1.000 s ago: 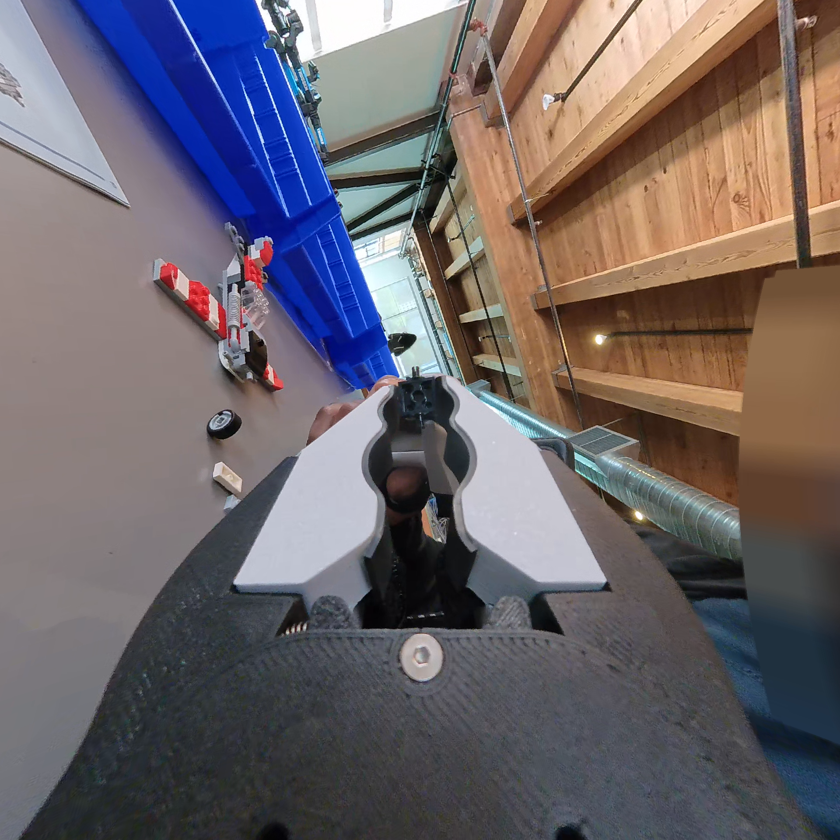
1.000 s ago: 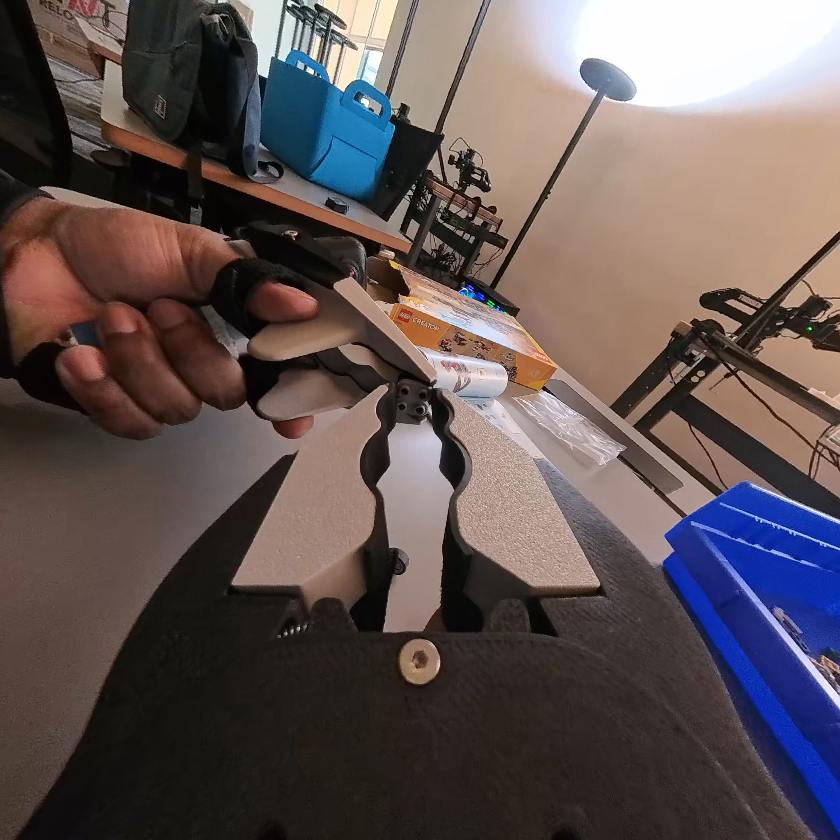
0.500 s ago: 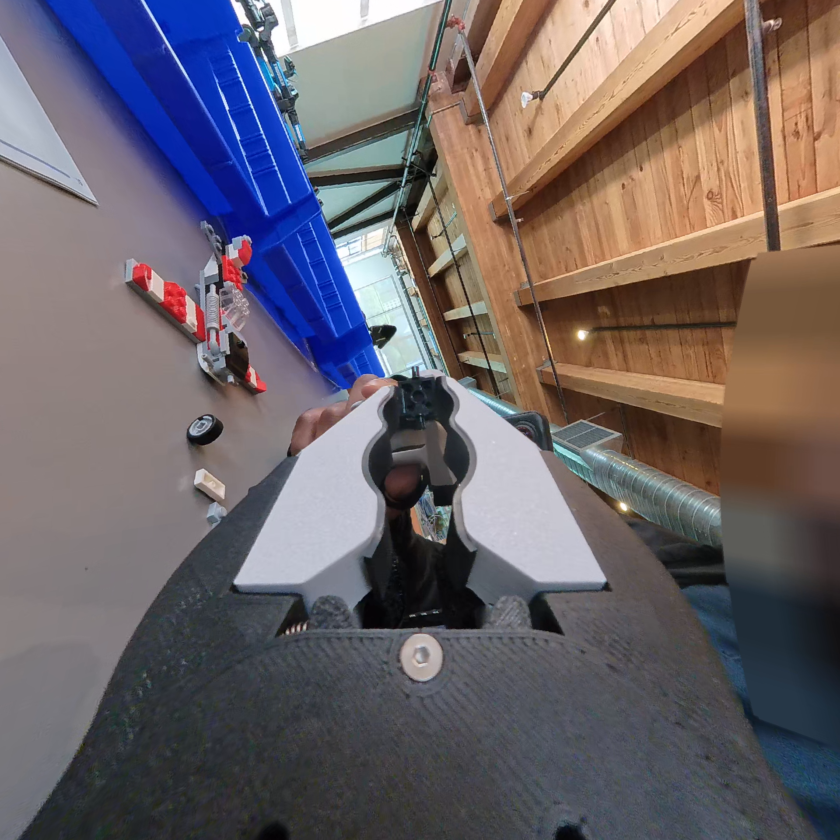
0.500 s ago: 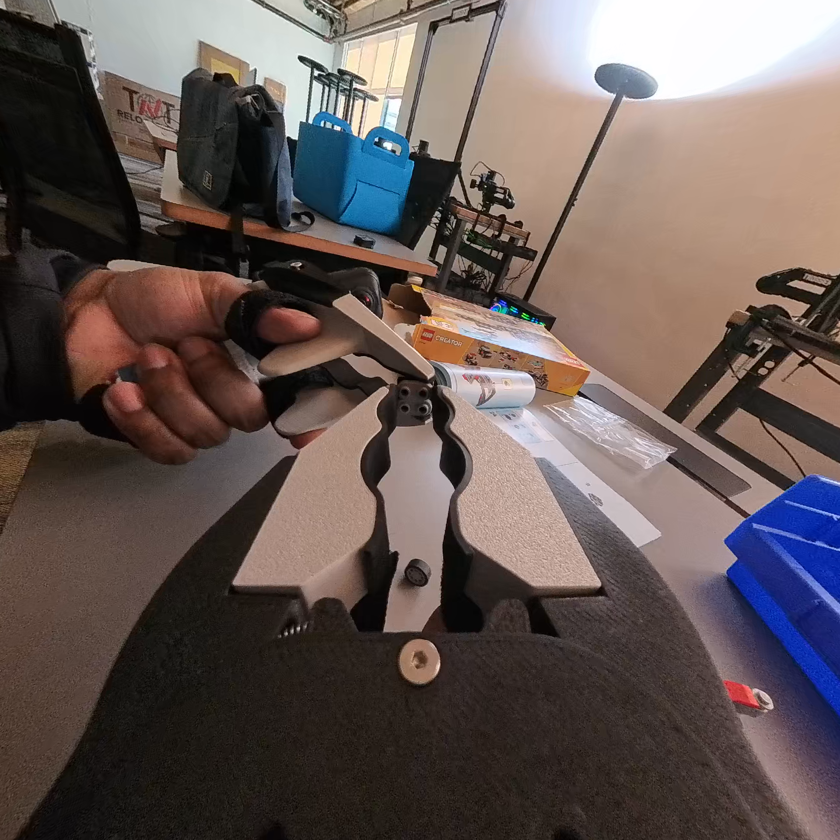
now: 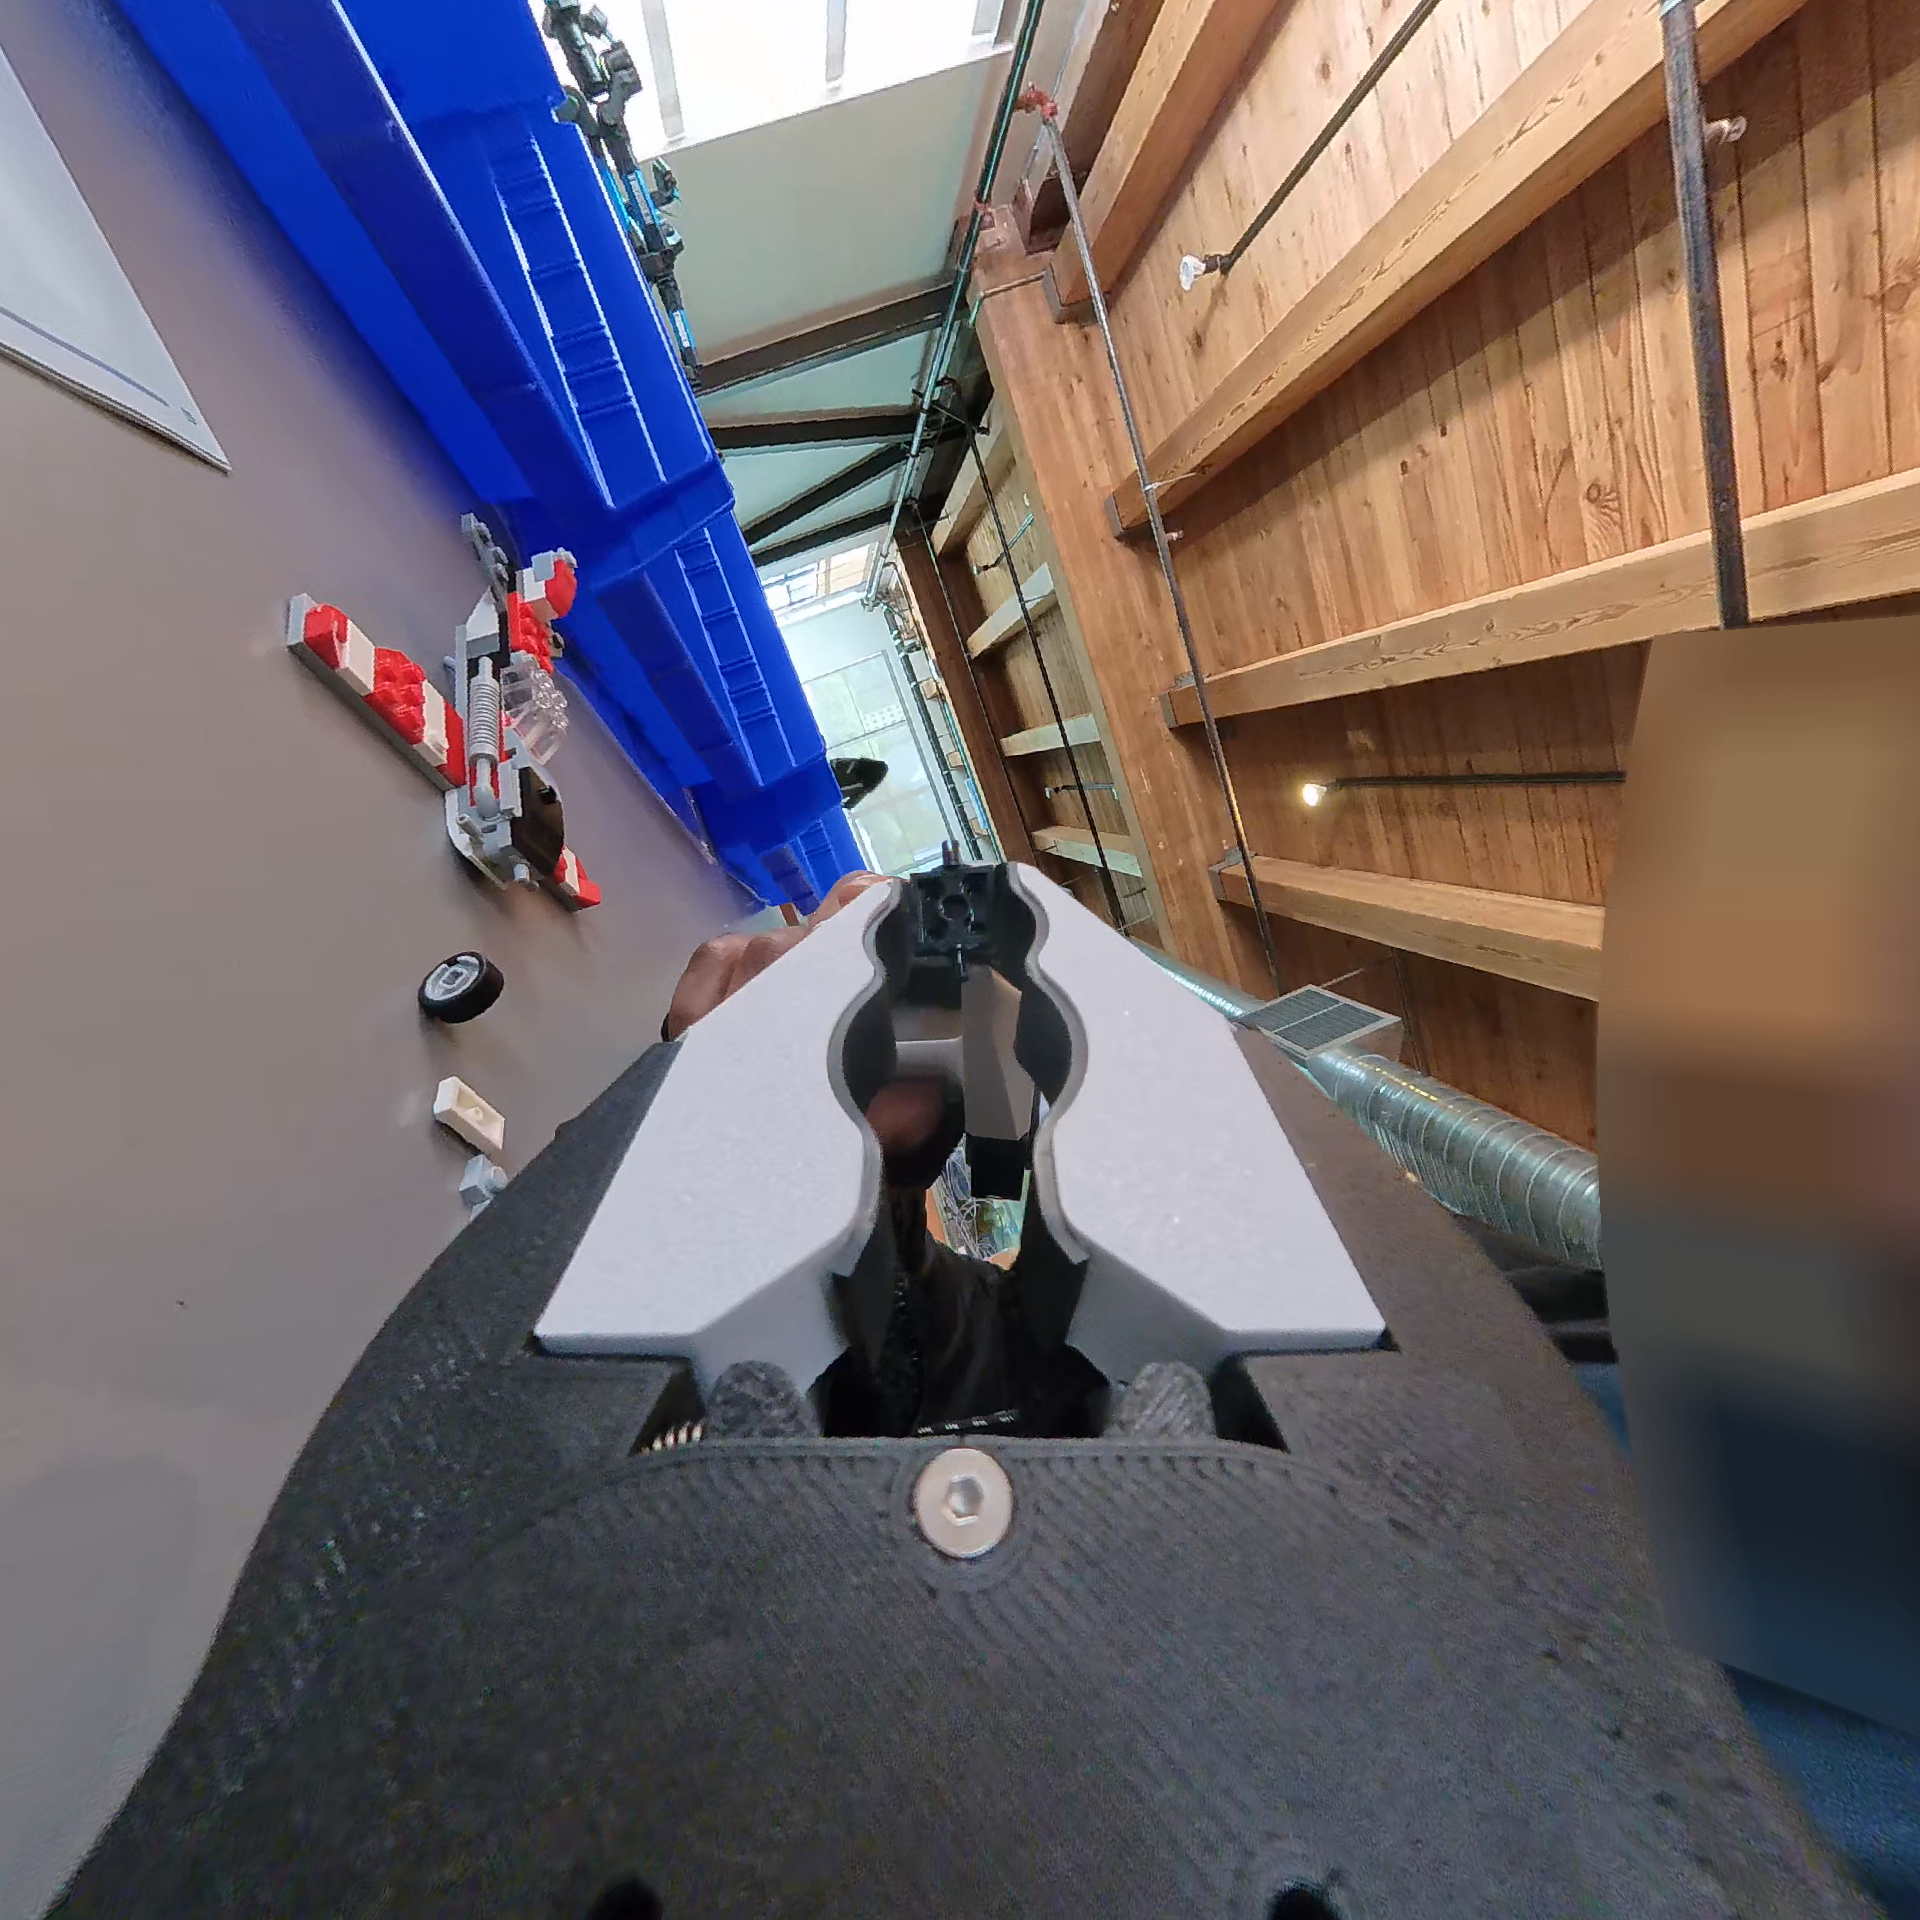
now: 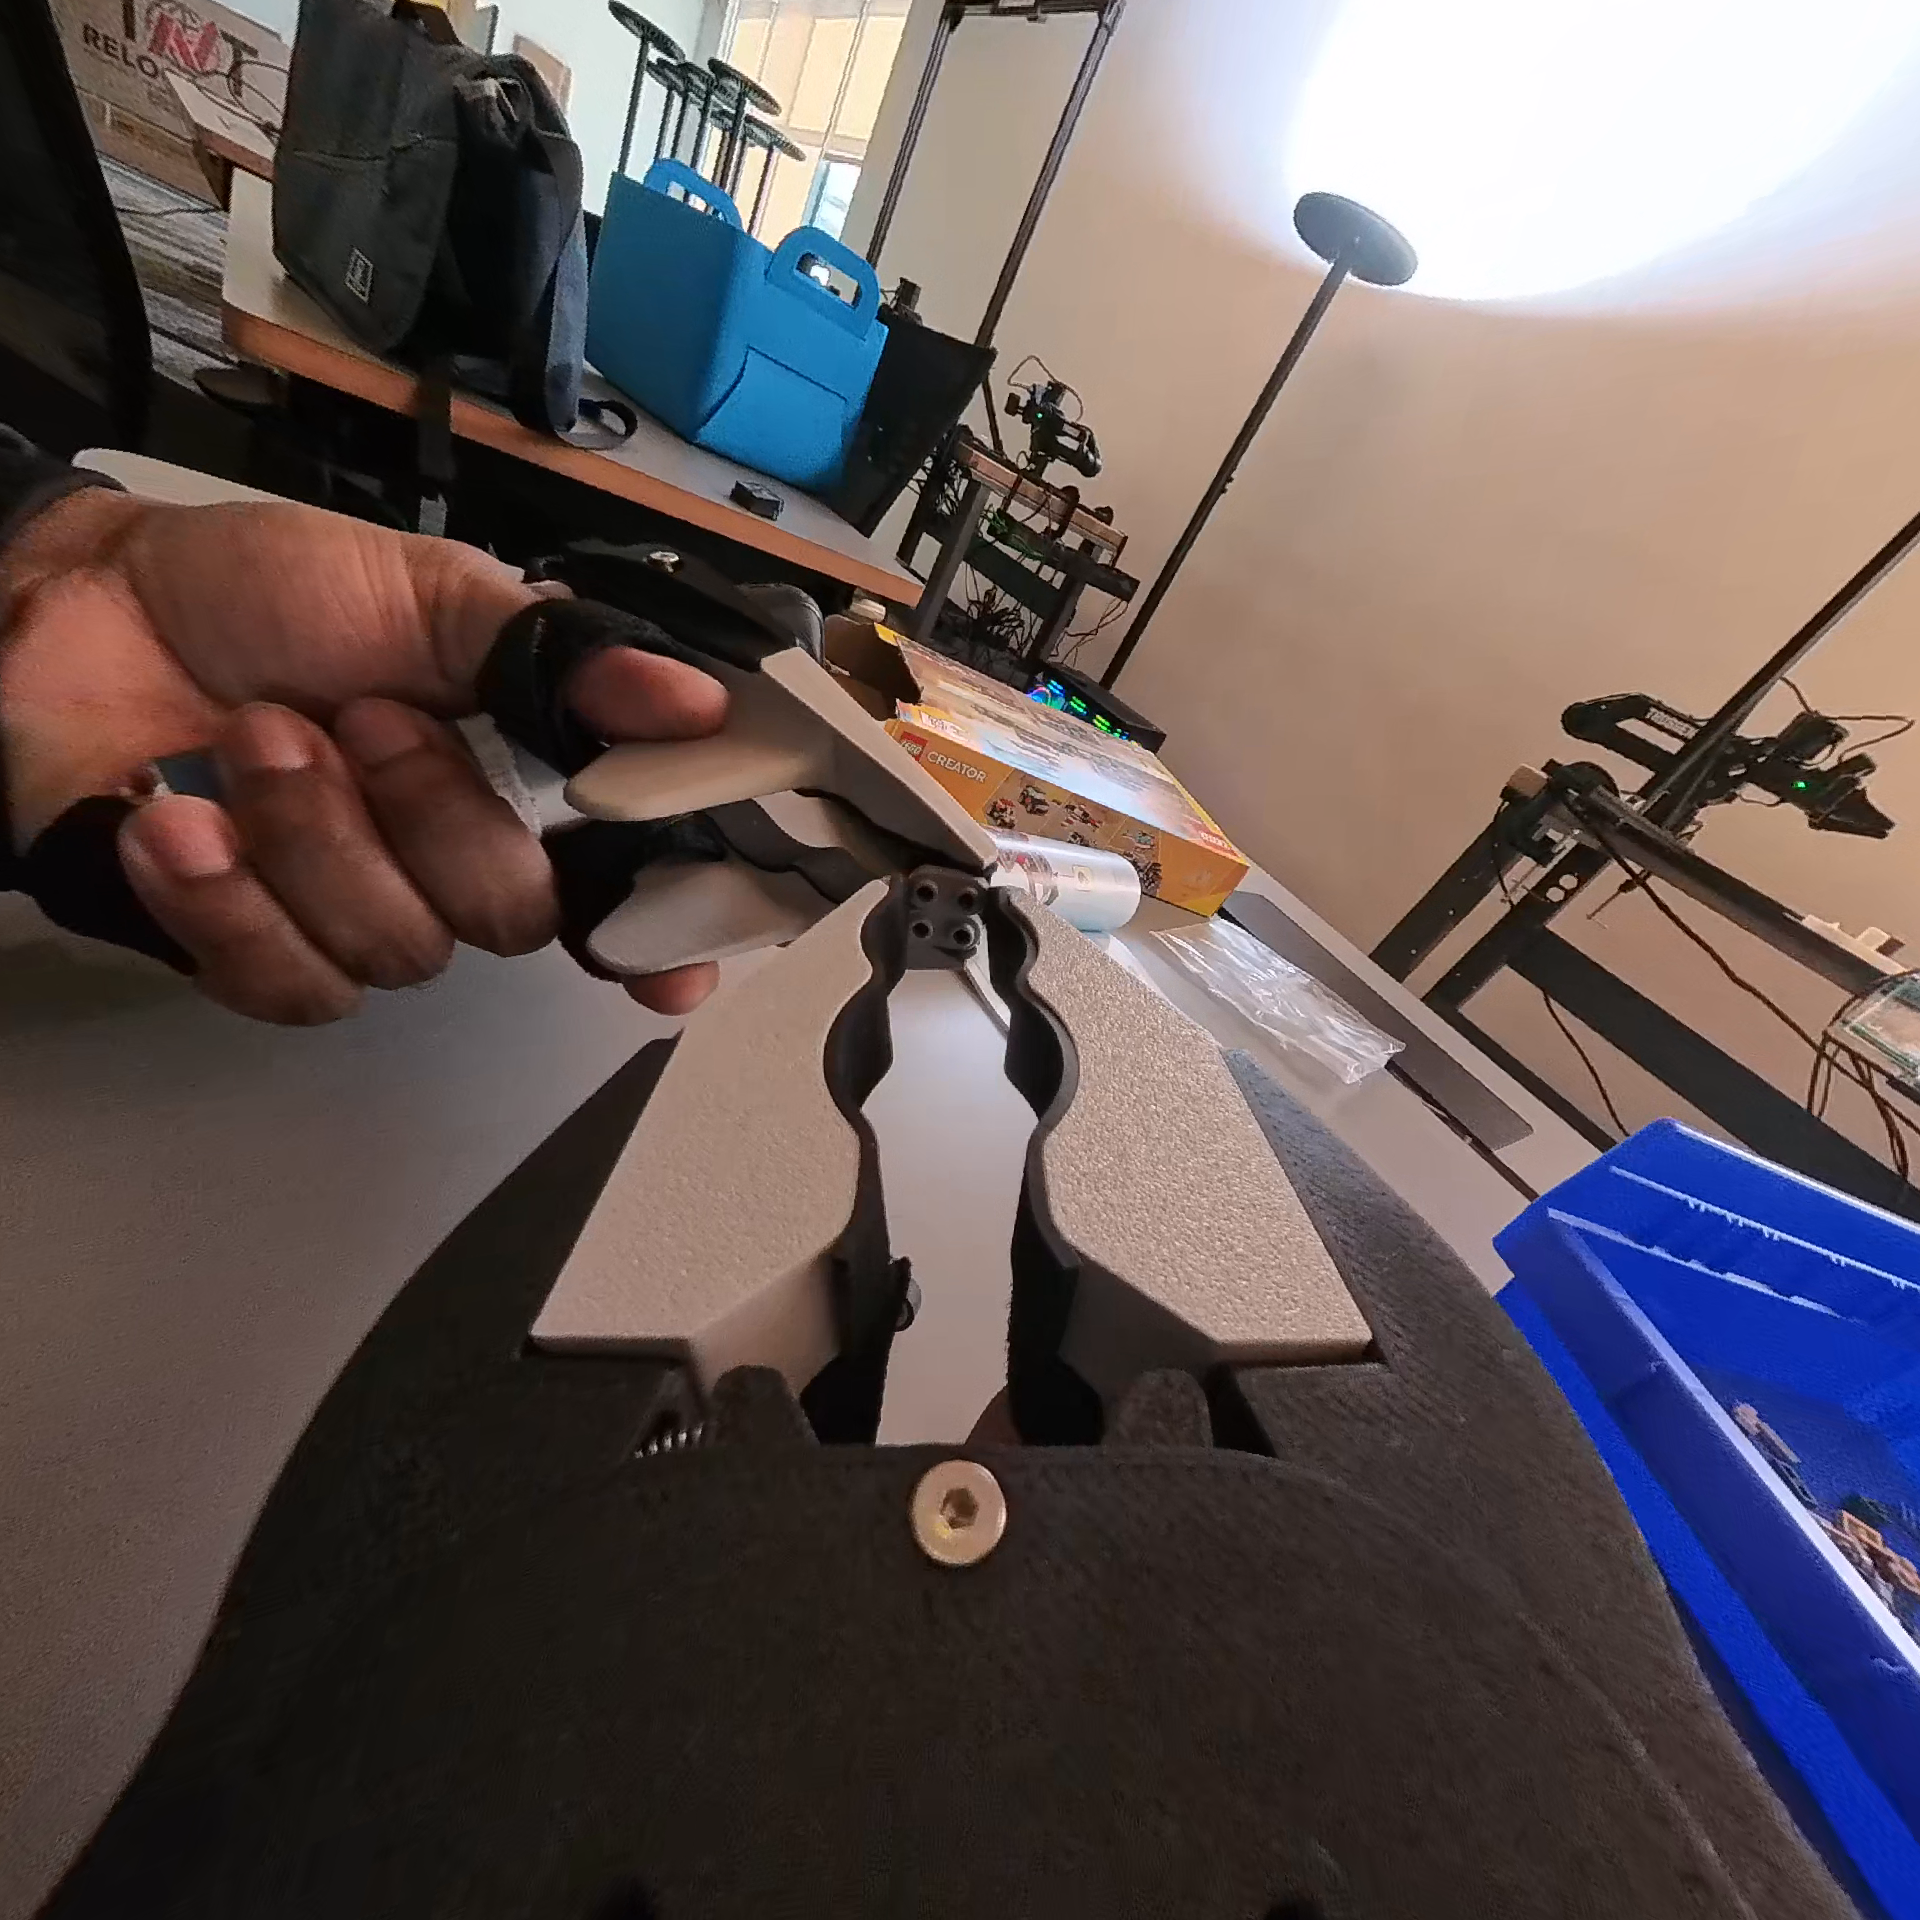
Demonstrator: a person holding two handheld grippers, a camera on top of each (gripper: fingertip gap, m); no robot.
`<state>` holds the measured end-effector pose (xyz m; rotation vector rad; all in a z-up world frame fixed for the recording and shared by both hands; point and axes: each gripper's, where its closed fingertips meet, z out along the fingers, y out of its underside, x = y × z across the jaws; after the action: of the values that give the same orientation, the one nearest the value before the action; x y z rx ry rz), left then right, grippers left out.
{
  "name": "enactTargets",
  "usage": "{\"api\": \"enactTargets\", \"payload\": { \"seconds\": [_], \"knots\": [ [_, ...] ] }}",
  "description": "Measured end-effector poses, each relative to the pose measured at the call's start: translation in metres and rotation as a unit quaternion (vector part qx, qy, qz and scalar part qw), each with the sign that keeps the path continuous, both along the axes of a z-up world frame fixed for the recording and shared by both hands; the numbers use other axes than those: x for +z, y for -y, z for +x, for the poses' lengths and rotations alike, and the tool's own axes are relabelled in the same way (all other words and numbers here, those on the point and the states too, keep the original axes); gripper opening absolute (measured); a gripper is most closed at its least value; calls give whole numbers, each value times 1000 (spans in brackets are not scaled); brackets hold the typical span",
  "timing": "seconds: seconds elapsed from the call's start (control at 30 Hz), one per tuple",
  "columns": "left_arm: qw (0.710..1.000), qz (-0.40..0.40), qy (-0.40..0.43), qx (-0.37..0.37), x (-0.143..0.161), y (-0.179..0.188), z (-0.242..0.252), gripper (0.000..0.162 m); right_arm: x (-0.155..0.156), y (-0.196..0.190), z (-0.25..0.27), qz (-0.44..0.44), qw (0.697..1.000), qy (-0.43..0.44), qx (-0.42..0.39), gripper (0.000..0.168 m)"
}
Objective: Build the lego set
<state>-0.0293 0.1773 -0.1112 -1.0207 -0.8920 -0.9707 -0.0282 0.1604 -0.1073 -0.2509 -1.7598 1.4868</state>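
Both views have swung back; blue bin (image 6: pixel 1704 1351) returns close at right, pieces inside.
Both grippers, left gripper (image 5: pixel 954 914) and right gripper (image 6: pixel 940 914), clench one black holed brick (image 6: pixel 943 920).

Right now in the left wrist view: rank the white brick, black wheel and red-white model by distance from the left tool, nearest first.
1. Small white flat brick, on the grey table just left of the left tool.
2. Small black wheel with grey hub, farther along the table, same side.
3. Partly built red, white and grey lego model, farthest, beside the blue plastic bins.

Bright daylight, blown-out glare above the floor lamp (image 6: pixel 1354 249) (right wrist view), fisheye-bent edges, soft shadows.
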Motion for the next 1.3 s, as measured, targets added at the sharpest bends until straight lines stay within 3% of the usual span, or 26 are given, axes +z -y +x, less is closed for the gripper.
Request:
{"api": "enactTargets", "payload": {
  "seconds": [0.67, 0.8, 0.9, 1.13, 1.3],
  "knots": [
    [1000, 14, 3, 7, 4, 0, -2, 16, 4, -1, 0, -8, 1000, -11, -7, 15],
    [999, 24, 10, 39, 5, 15, -14, 17, 14, -7, 5, -39, 999, -22, 1, 0],
    [998, 15, 2, 59, 4, 28, -20, 17, 13, -10, 1, -63, 998, 4, 6, 0],
    [999, -17, -27, 22, 1, 8, -5, 18, 2, 0, -1, -27, 1000, 5, -1, 21],
    [998, -34, -45, 7, 0, 4, 1, 18, -1, 1, -1, -26, 1000, 15, 6, 21]
  ]
}}
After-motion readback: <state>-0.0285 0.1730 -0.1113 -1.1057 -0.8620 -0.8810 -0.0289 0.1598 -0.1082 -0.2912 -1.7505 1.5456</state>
